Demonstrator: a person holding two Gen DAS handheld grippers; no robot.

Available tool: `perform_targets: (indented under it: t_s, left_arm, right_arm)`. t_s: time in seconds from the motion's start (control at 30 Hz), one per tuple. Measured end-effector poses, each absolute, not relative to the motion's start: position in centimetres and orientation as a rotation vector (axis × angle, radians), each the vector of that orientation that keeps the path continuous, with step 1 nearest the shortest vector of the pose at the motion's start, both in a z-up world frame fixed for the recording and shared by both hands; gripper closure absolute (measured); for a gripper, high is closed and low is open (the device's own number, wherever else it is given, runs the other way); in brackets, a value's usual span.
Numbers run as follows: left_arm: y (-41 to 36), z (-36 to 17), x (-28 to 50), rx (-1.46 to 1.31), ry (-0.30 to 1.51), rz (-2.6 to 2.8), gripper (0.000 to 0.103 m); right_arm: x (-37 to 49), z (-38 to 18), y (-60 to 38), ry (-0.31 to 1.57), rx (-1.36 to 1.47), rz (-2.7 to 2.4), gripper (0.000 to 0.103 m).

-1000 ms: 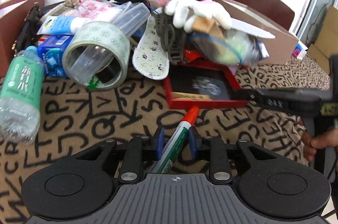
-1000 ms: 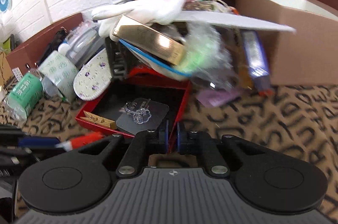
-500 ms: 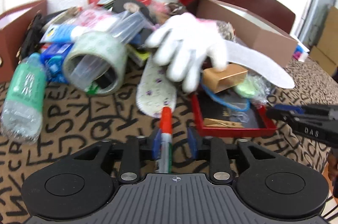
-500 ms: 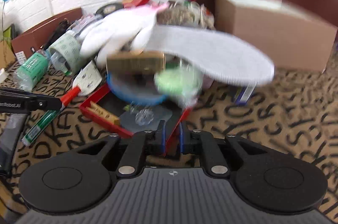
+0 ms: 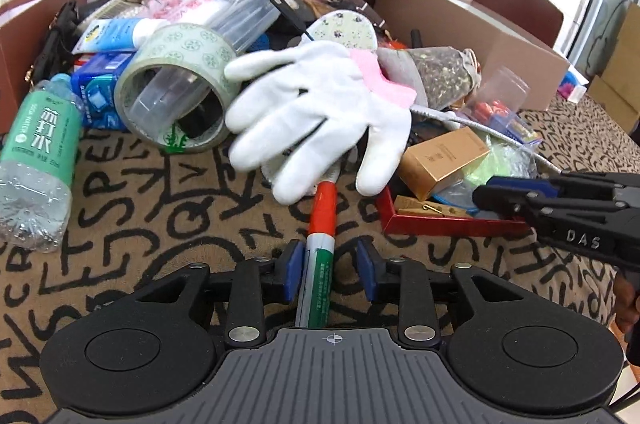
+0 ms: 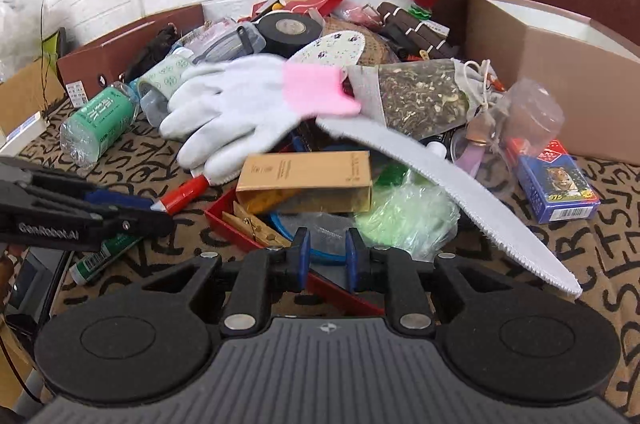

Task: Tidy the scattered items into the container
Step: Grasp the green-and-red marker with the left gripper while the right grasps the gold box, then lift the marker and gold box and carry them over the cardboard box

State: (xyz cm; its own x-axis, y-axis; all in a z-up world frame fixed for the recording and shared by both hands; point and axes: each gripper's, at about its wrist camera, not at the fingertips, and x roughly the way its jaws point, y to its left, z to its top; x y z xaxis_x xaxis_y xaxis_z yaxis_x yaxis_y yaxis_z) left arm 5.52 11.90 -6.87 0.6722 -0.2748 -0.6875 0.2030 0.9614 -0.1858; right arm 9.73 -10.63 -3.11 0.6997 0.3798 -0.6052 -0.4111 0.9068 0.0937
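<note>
Left wrist: left gripper [image 5: 330, 274] spread around marker [image 5: 318, 266], right gripper [image 6: 325, 256] spread over red tray [image 6: 224, 220] rim; next, close on marker, carry to tray

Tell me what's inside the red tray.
Red tray: a wooden clothespin, a blue ring and clear plastic show. A gold box and green bag overlie it, hiding the rest.

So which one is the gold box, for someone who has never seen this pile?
Start at the red tray on the letter-print cloth, just ahead of the right claw. The gold box lies tilted over the tray's far side, below the white glove. It is the only shiny gold, brick-shaped carton; the nearby blue box shows a tiger.
</note>
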Motion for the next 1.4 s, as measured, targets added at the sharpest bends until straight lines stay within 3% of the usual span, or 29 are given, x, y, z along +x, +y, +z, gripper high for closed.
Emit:
perform_targets:
  t_s: [0.1, 0.17, 0.23, 0.33, 0.47, 0.63, 0.67, 0.7, 0.73, 0.9, 1.03, 1.13, 1.17, 1.2, 1.3, 1.4]
  left_arm:
    - [11.8, -6.9, 5.6, -0.102, 0.782, -0.277, 0.053]
    - [11.9, -6.9, 5.7, -0.099, 0.782, -0.281, 0.053]
    - [11.9, -6.9, 5.8, -0.101, 0.784, -0.286, 0.053]
    - [11.8, -7.0, 5.9, -0.099, 0.785, -0.286, 0.054]
    - [11.9, -6.9, 5.7, -0.092, 0.785, -0.279, 0.07]
    - [12.1, -7.0, 5.7, -0.092, 0.785, -0.284, 0.064]
    - [12.0, -7.0, 5.7, -0.083, 0.785, -0.285, 0.068]
    - [11.9, -7.0, 5.7, -0.072, 0.783, -0.283, 0.083]
    - [11.8, -7.0, 5.7, -0.065, 0.785, -0.285, 0.085]
    - [11.8, -7.1, 5.7, -0.068, 0.789, -0.291, 0.071]
    - [11.6, -7.1, 5.6, -0.053, 0.793, -0.285, 0.088]
    - [11.8, -7.1, 5.7, -0.062, 0.793, -0.284, 0.088]
    - [11.7, -7.2, 5.7, -0.062, 0.789, -0.284, 0.081]
    - [11.7, -7.3, 5.6, -0.063, 0.786, -0.284, 0.081]
    - [11.5, -7.3, 5.6, -0.056, 0.782, -0.275, 0.09]
    - [11.5, -7.0, 5.5, -0.06, 0.782, -0.265, 0.091]
  right_arm:
    - [9.6, -2.6, -10.6, 0.632, -0.051, 0.429, 0.075]
    - [9.8, -2.4, -10.3, 0.613, -0.06, 0.416, 0.044]
    - [9.7, -2.1, -10.1, 0.582, -0.071, 0.413, 0.024]
    - [9.4, -1.7, -9.4, 0.542, -0.081, 0.438, 0.007]
    - [10.1, -2.1, -7.3, 0.536, -0.165, 0.444, 0.006]
    - [11.3, -2.8, -6.8, 0.568, -0.138, 0.441, 0.008]
    - [11.5, -2.9, -6.9, 0.576, -0.122, 0.442, 0.011]
    - [11.6, -2.9, -7.0, 0.583, -0.111, 0.44, 0.014]
    - [11.7, -3.0, -7.1, 0.591, -0.107, 0.439, 0.018]
    - [11.6, -2.9, -7.1, 0.592, -0.113, 0.44, 0.018]
    - [11.8, -3.1, -6.8, 0.592, -0.114, 0.433, 0.018]
    - [11.7, -3.1, -7.0, 0.595, -0.102, 0.433, 0.019]
    - [11.6, -3.1, -7.0, 0.596, -0.102, 0.435, 0.019]
    - [11.5, -3.0, -7.1, 0.597, -0.101, 0.438, 0.019]
    - [11.2, -3.0, -7.2, 0.6, -0.099, 0.442, 0.019]
    - [10.8, -2.8, -7.2, 0.598, -0.098, 0.444, 0.019]
